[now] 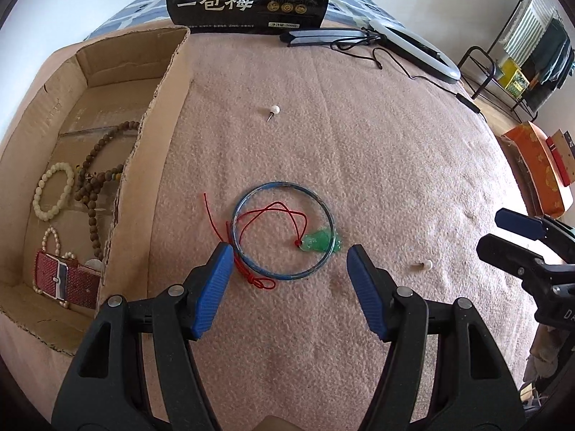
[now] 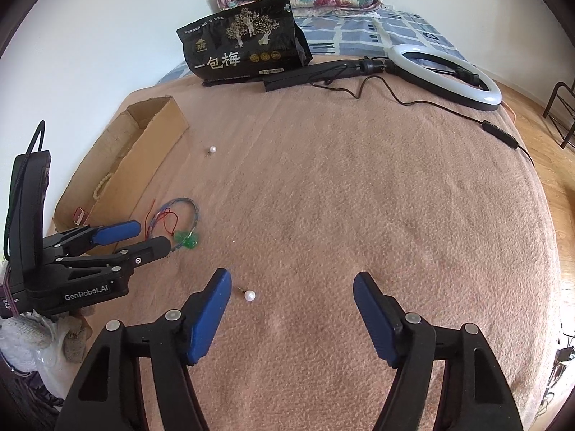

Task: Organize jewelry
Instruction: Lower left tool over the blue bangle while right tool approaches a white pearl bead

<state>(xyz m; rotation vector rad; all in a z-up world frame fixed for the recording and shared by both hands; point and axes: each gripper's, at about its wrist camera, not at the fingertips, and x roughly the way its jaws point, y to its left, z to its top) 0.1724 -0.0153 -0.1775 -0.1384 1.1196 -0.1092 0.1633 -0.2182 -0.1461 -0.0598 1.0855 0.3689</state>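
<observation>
Your two grippers hover over jewelry scattered on a pink blanket (image 1: 359,143).

Your left gripper (image 1: 287,255) stands well open and empty around the near side of a blue bangle (image 1: 284,230) with a red-corded green pendant (image 1: 316,242). Your right gripper (image 2: 293,283), also wide and empty, frames a pearl earring (image 2: 249,295). Bead bracelets lie in the cardboard box (image 1: 158,151).

Left gripper (image 1: 289,258) is pointing steeply down, blue-padded jaws standing apart, nothing pressed between the pads. Right gripper (image 2: 291,287) is also tilting steeply down, jaws parted, gripping nothing. In the right wrist view the left gripper (image 2: 143,239) is showing at the left edge, black body, its fingers (image 2: 116,233) reaching inward.
</observation>
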